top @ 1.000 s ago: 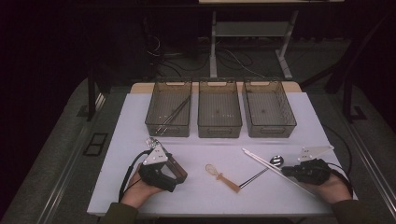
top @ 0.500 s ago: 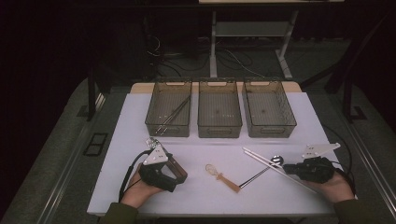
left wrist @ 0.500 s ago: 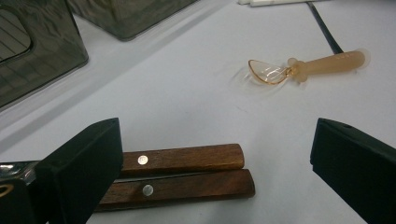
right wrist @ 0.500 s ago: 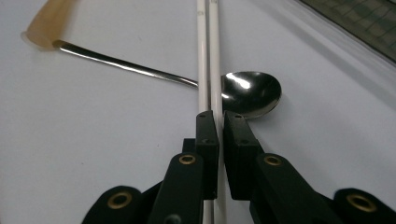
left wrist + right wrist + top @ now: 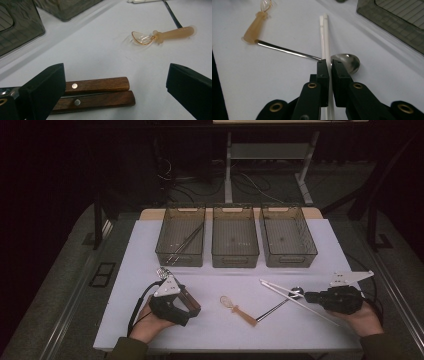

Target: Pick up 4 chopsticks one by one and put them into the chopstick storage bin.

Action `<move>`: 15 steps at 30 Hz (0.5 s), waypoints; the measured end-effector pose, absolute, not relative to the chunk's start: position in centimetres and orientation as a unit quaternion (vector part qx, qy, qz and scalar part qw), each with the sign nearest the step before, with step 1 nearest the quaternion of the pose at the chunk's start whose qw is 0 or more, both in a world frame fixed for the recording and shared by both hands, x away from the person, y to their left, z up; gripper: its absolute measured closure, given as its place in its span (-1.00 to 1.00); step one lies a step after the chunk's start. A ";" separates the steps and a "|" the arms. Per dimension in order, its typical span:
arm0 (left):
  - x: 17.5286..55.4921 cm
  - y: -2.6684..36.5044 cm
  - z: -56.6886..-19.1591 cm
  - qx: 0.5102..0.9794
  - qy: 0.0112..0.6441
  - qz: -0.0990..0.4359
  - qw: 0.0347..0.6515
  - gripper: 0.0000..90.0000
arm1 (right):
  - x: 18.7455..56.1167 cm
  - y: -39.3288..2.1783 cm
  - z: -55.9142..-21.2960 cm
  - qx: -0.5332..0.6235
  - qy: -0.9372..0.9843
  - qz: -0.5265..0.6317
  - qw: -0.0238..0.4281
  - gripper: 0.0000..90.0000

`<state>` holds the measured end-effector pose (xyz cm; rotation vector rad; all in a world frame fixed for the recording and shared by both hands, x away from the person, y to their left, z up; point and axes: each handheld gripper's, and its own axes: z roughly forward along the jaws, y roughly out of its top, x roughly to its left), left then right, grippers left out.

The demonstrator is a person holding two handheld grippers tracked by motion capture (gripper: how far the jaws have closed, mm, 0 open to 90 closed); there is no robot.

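Between right gripper (image 5: pixel 329 65) jaws (clamped): white chopsticks (image 5: pixel 324 32), long axis diagonal, tips toward bins; left gripper (image 5: pixel 112 82) wide.

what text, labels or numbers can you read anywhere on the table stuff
None can be read.
White chopsticks: small dark marks near the far end, too small to read.
Middle bin and right bin: a faint strip on each front wall, too blurred to read.

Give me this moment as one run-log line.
left gripper: open, over wooden handles | right gripper: shut on white chopsticks | metal spoon: on table under chopsticks | amber spoon: mid-table
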<state>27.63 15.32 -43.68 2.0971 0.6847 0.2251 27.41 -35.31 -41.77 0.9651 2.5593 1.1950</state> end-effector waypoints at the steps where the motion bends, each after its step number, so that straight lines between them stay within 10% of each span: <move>1: 27.6 15.3 -43.7 0.847 0.276 0.091 0.446 -0.98 | 27.4 -35.3 -41.6 0.321 0.853 0.403 0.079 0.89; 15: 27.7 15.3 -43.8 0.847 0.276 0.088 0.445 -0.98 | 27.8 -34.5 -39.8 0.321 0.829 0.449 0.085 0.89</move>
